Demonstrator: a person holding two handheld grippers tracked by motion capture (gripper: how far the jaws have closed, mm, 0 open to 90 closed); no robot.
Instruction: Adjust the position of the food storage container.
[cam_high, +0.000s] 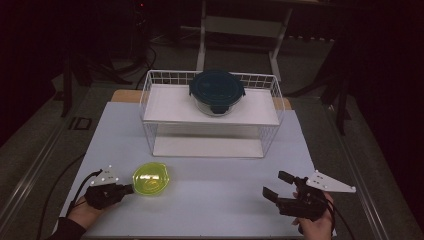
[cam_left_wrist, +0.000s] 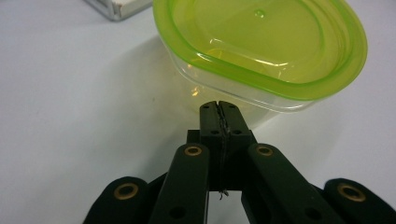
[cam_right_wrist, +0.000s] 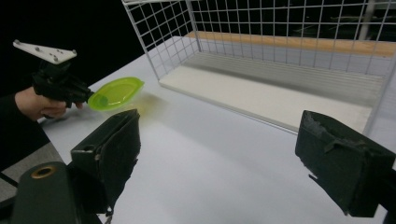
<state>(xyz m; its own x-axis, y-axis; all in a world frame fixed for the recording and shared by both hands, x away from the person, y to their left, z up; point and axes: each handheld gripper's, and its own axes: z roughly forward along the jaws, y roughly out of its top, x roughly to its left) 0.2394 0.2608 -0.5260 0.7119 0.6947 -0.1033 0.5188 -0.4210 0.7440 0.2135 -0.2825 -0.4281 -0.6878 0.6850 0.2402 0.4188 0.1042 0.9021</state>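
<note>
Glossily, the oval translucent-green plastic container (cam_left_wrist: 261, 51) meets the left gripper (cam_left_wrist: 218, 106) — jaws pressed together.

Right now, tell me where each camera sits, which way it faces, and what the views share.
High view: above the person's side, looking forward and down on the table, the wire rack with a dark-lidded bowl, both hands and grippers.
Left gripper view: rides the left gripper, jaws together, facing the green container.
Right gripper view: rides the right gripper, jaws apart, facing the rack and the left hand.
All three share the green container.
</note>
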